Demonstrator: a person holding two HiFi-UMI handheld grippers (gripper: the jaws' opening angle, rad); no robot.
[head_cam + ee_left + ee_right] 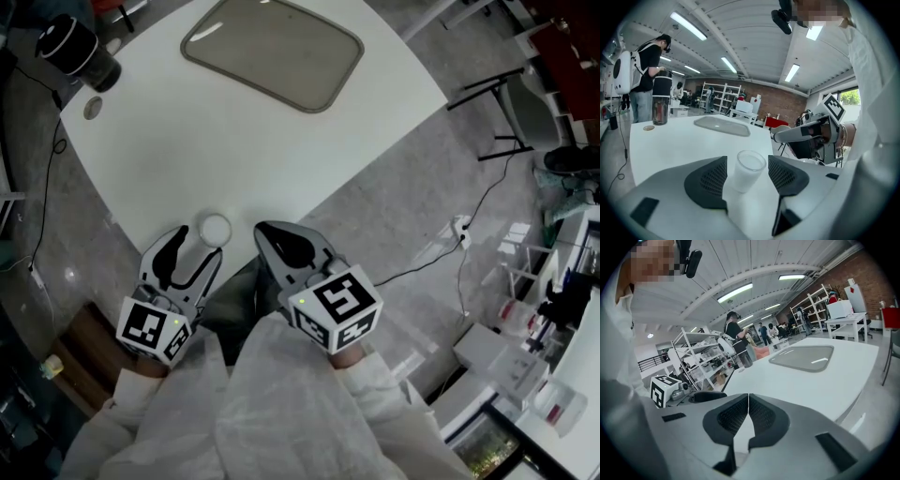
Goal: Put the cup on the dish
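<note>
A small white cup [215,229] stands upright near the front edge of the white table [234,159]. My left gripper [199,251] is open with the cup [745,171] between its jaws. A narrow gap shows on each side, so neither of the pads [710,180] touches it. The grey, rounded rectangular dish [272,47] lies empty at the far side of the table, well away from the cup. My right gripper [272,234] hovers beside the left one at the table's edge, shut on nothing, with its jaws meeting in the right gripper view [748,401].
At the table's far left corner stand a dark cylindrical container [80,52] and a small round lid [92,109]. A person [649,70] stands behind that corner. To the right, on the floor, are a black metal frame [502,112] and a cable [469,234].
</note>
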